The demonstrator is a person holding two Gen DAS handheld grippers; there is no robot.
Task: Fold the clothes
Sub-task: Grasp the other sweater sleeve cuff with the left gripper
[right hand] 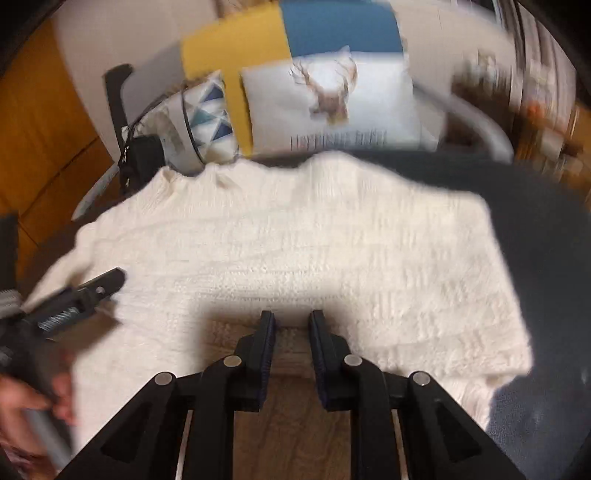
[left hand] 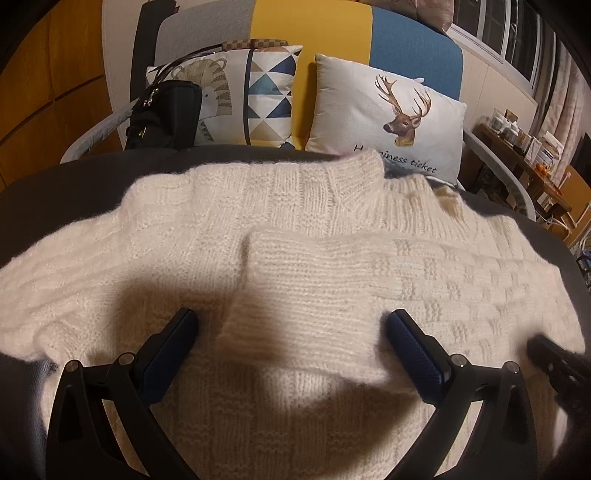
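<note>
A cream knitted sweater [left hand: 295,221] lies spread on a dark grey surface [left hand: 74,173], collar away from me. One sleeve [left hand: 332,288] is folded across its front. My left gripper [left hand: 291,325] is open, its fingers on either side of the sleeve's cuff, just above the knit. In the blurred right wrist view the sweater [right hand: 314,240] fills the middle. My right gripper [right hand: 291,325] has its jaws partly apart with a narrow gap, over the sweater's near hem, holding nothing I can see. The left gripper [right hand: 92,286] shows there at the left.
A deer cushion [left hand: 388,118], a patterned cushion [left hand: 240,99] and a black bag [left hand: 166,114] stand behind the sweater against a grey, yellow and blue backrest [left hand: 314,26]. A cluttered wooden shelf [left hand: 524,147] is at the right. Wooden panels [left hand: 48,92] are at the left.
</note>
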